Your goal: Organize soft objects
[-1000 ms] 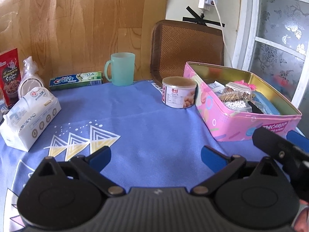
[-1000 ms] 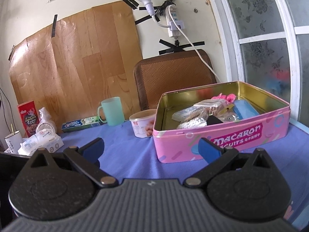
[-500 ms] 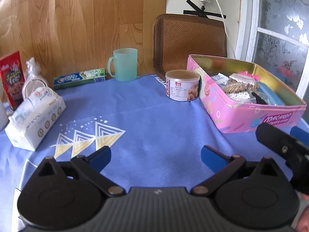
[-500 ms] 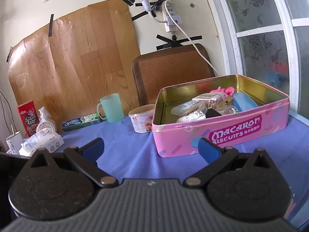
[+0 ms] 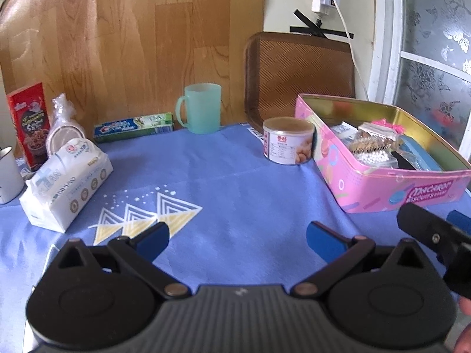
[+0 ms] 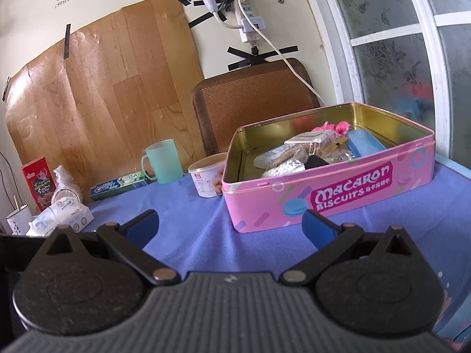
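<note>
While the left gripper (image 5: 238,236) hangs low over the blue tablecloth (image 5: 235,182), its blue-tipped fingers stand wide apart with nothing between them. From the left wrist view, a soft white tissue pack (image 5: 66,181) lies at the left side of the cloth, near a red box (image 5: 29,123) and a white cup (image 5: 8,173). A toothpaste box (image 5: 134,126) and a green mug (image 5: 201,107) sit at the back, and a small can (image 5: 288,139) stands just beside an open pink tin (image 5: 382,185) filled with small packets. The other gripper's black body shows at the right edge.

From the right wrist view, the right gripper (image 6: 231,225) is also spread open and empty above the cloth. The pink tin (image 6: 338,194) sits just ahead to the right, and the tissue pack (image 6: 63,216) lies far left, well apart from it.
</note>
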